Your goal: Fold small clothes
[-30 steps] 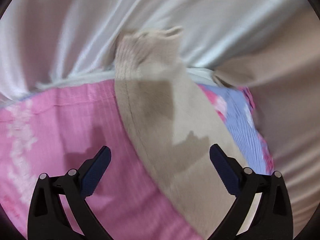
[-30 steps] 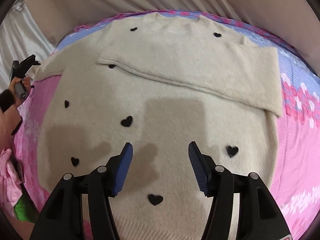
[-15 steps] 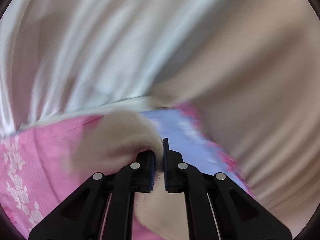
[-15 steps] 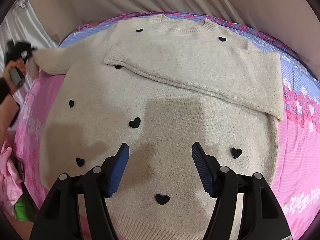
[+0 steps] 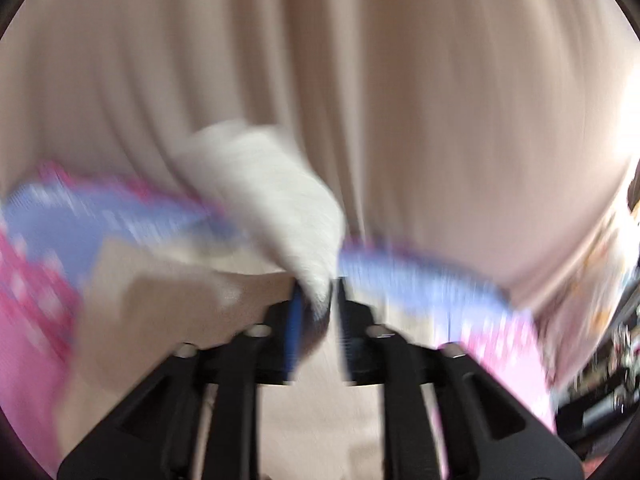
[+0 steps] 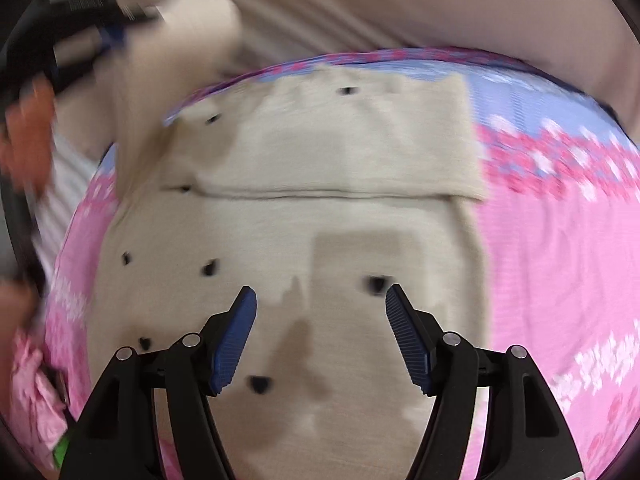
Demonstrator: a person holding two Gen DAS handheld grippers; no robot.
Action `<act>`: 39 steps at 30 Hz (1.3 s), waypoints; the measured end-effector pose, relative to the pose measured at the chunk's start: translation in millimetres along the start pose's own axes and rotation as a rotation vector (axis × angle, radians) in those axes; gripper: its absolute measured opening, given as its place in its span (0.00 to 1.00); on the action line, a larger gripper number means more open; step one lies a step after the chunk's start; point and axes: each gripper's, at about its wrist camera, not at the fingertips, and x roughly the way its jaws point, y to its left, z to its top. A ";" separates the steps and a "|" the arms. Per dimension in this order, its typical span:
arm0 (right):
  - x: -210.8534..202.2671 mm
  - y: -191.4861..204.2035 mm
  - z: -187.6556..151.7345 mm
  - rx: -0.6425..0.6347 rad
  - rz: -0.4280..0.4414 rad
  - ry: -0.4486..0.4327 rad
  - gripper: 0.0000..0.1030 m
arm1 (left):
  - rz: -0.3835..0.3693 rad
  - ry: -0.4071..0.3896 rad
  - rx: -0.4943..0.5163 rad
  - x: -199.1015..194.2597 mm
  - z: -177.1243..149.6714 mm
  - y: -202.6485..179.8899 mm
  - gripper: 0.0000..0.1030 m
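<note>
A cream knit sweater point(image 6: 320, 240) with small black hearts lies flat on the pink and blue bedspread point(image 6: 560, 240). Its right sleeve point(image 6: 340, 160) is folded across the chest. My left gripper point(image 5: 316, 300) is shut on the left sleeve cuff point(image 5: 280, 200) and holds it lifted; the view is blurred. In the right wrist view the left gripper point(image 6: 108, 32) shows at the top left with the raised sleeve point(image 6: 180, 40). My right gripper point(image 6: 320, 312) is open and empty, hovering over the sweater's lower body.
Beige curtains point(image 5: 360, 80) hang behind the bed. A crumpled pink garment point(image 6: 32, 392) lies at the bed's left edge. Cluttered items point(image 5: 616, 340) show at the far right of the left wrist view.
My left gripper closed on the left sleeve cuff, then lifted it and swung it up over the sweater. My right gripper stayed open and shifted slightly over the lower body.
</note>
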 end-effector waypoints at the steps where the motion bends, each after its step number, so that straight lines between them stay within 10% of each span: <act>1: -1.0 -13.0 -1.6 0.027 -0.014 -0.004 0.65 | 0.043 0.052 0.020 22.3 -22.6 -11.6 0.61; 8: -6.4 -64.5 31.2 0.103 0.000 -0.050 0.68 | 0.174 0.162 0.088 22.5 -114.6 -23.1 0.73; 22: 125.7 -48.6 168.0 0.361 0.305 0.038 0.68 | 0.228 0.132 -0.008 -72.3 -137.4 26.8 0.83; 24: 131.9 -38.1 176.4 0.344 0.306 0.042 0.09 | 0.226 0.135 -0.025 -72.3 -137.6 31.8 0.83; 32: 8.8 -39.1 183.0 0.225 0.366 -0.295 0.11 | 0.199 0.138 -0.059 -71.1 -138.1 39.7 0.83; 37: 84.6 -90.1 123.3 0.223 0.066 -0.012 0.12 | 0.188 0.175 -0.066 -58.4 -144.6 36.2 0.83; 39: 97.3 -104.3 102.1 0.288 0.120 0.029 0.12 | 0.176 0.185 -0.081 -57.4 -144.4 35.0 0.83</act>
